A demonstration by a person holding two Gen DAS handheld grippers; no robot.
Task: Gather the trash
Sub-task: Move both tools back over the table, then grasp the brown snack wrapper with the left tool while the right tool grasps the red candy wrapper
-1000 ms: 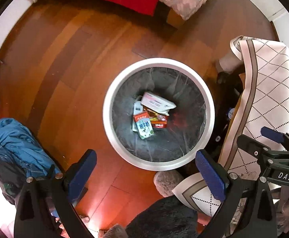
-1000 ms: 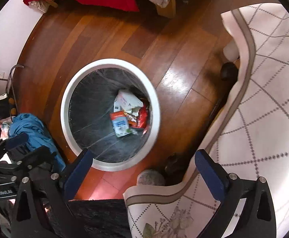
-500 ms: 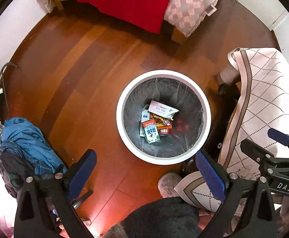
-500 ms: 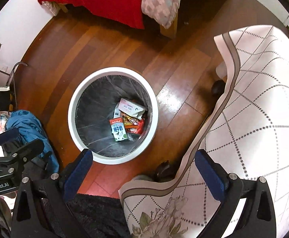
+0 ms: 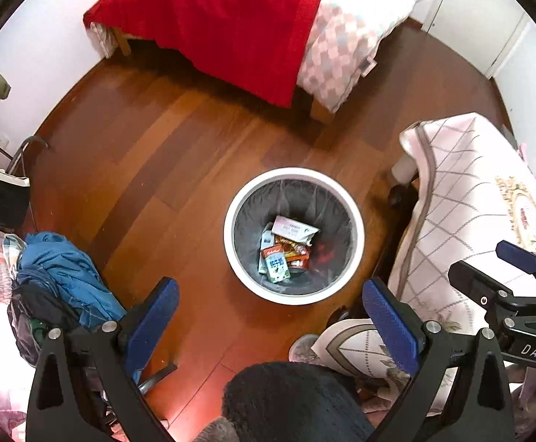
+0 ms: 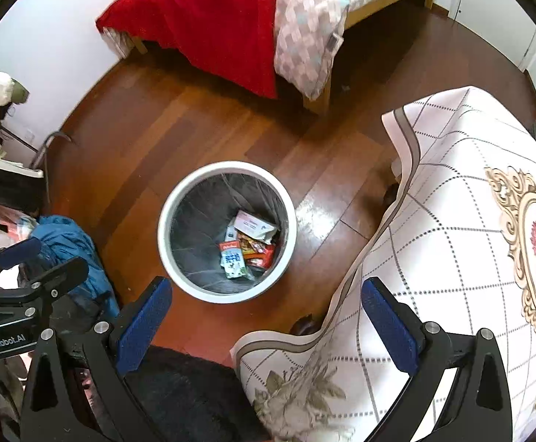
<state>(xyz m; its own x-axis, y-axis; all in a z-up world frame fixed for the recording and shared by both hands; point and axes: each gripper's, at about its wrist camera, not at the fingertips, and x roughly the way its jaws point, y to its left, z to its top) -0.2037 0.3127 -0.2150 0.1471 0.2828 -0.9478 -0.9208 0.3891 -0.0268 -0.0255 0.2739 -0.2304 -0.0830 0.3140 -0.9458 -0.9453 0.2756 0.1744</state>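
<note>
A round white trash bin (image 5: 231, 243) with a dark liner stands on the wooden floor, also in the right wrist view (image 6: 164, 243). Several wrappers and small cartons (image 5: 286, 250) lie at its bottom, also seen in the right wrist view (image 6: 249, 245). My left gripper (image 5: 271, 316) is open and empty, high above the bin. My right gripper (image 6: 266, 313) is open and empty, high above the bin's right side. The right gripper shows at the right edge of the left wrist view (image 5: 514, 287).
A table with a white patterned cloth (image 6: 452, 221) stands right of the bin. A bed with a red blanket (image 5: 231, 25) is at the back. Blue clothing (image 5: 65, 276) lies piled at the left. A dark fuzzy slipper (image 5: 290, 401) is below.
Both grippers have risen well away from the bin, which now looks much smaller. The bed and more of the room have come into view.
</note>
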